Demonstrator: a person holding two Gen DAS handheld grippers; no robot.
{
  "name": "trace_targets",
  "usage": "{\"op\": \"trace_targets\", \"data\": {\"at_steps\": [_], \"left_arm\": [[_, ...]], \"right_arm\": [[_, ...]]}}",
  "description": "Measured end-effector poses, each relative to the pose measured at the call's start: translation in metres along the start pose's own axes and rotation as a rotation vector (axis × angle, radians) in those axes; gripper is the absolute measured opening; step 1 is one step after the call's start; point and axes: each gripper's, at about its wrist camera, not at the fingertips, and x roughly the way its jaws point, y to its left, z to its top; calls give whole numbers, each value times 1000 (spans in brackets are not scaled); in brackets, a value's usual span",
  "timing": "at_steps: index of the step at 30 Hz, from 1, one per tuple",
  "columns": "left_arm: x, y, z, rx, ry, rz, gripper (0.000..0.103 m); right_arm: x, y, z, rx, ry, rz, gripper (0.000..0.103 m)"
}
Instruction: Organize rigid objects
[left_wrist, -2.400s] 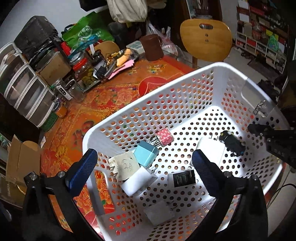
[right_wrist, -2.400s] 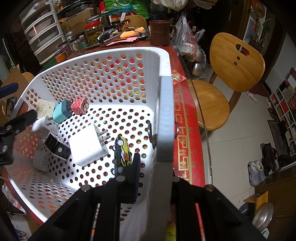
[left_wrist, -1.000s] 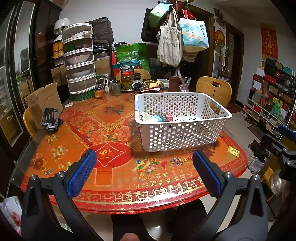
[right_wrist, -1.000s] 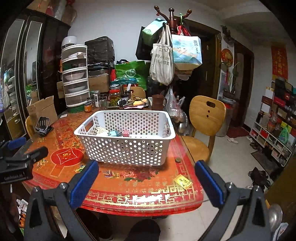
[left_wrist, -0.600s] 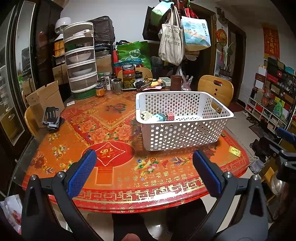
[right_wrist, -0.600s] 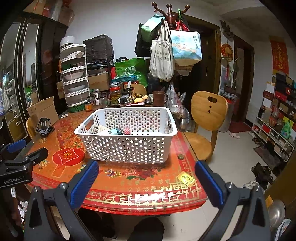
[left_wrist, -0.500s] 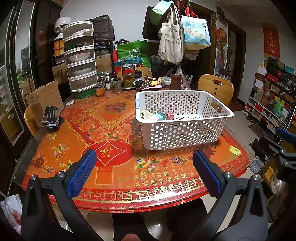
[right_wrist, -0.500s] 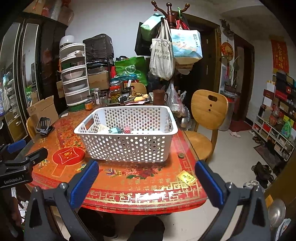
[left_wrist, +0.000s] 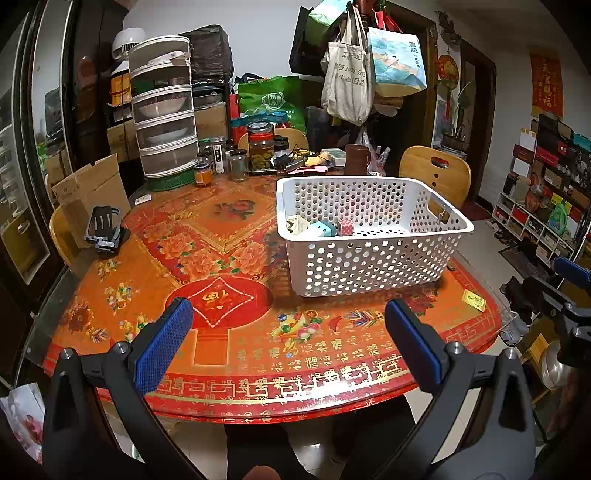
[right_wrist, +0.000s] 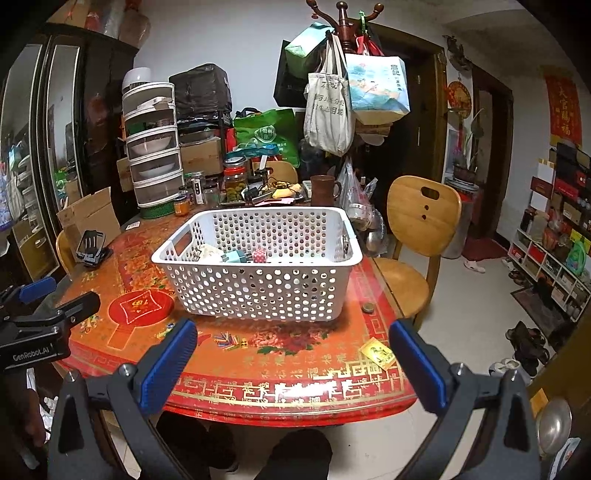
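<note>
Both jaws gape wide and empty: the left gripper (left_wrist: 288, 328) and right gripper (right_wrist: 291, 341) hover at the near table edge. Beyond them, the white perforated plastic basket (right_wrist: 258, 291) sits on the red-patterned round table (left_wrist: 236, 350), holding several small objects.

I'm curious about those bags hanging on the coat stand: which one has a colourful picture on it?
The blue-and-white paper bag on the right of the stand carries a painted scene. The cream canvas tote beside it shows only dark lettering.
</note>
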Motion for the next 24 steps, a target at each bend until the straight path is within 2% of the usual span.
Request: {"op": "trace_targets", "data": {"at_steps": [24], "left_arm": [[10, 2, 0, 1, 13, 8, 102]], "right_arm": [[7, -3, 2, 8, 19, 18, 103]]}}
